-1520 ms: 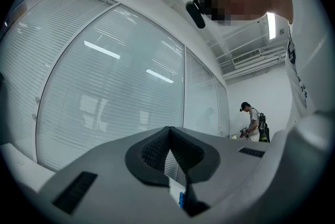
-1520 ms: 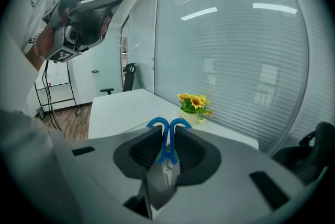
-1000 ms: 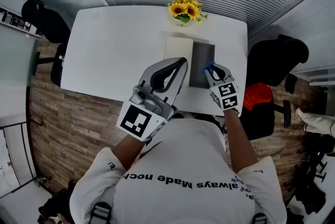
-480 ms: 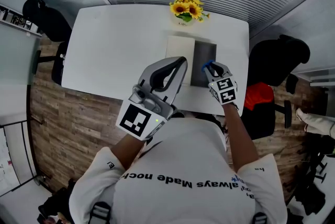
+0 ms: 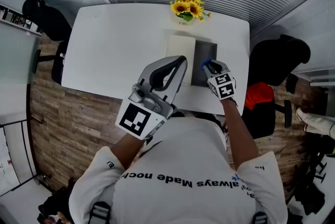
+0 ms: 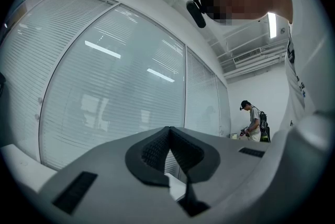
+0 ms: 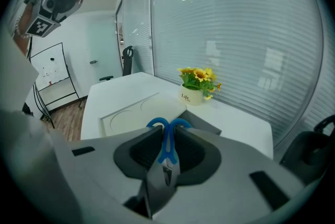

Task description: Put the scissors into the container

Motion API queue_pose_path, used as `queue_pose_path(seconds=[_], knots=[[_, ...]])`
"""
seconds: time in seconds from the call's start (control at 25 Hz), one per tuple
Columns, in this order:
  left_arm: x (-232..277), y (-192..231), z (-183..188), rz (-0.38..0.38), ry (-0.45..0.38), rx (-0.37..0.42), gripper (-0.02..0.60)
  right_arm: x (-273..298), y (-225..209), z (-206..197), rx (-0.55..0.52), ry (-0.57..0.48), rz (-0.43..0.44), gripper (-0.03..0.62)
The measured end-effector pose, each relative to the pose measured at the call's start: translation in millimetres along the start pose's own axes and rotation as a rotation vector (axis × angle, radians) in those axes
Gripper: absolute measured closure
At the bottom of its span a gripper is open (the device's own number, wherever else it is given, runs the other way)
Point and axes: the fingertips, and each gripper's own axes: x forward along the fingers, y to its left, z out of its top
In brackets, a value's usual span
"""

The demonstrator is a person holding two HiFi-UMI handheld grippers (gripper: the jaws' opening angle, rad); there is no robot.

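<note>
The scissors (image 7: 167,140) have blue handles; they stand between the jaws of my right gripper (image 7: 166,131), handles pointing away and blades toward the camera. In the head view the right gripper (image 5: 211,68), shut on the scissors (image 5: 207,65), hovers over the near right edge of the dark grey container (image 5: 203,55). This container (image 7: 205,124) lies just beyond the scissor handles. My left gripper (image 5: 180,61) is held up in the air with jaw tips touching and nothing between them; the left gripper (image 6: 168,130) faces the window blinds.
A white flat lid or tray (image 5: 180,46) lies against the container's left side on the white table (image 5: 115,50). A pot of yellow flowers (image 5: 185,10) stands at the far edge. Black chairs stand to the right (image 5: 276,58) and left (image 5: 44,21).
My right gripper has sunk a little toward the dark container, the scissors still in it. The left gripper has stayed where it was.
</note>
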Motion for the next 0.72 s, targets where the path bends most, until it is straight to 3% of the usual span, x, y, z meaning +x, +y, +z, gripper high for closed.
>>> queue_pose_path(seconds=[0.72], knots=[[2, 7, -4, 0.008, 0.002, -0.011, 0.561, 29, -5, -15, 0.004, 0.071, 0.022, 0.508]])
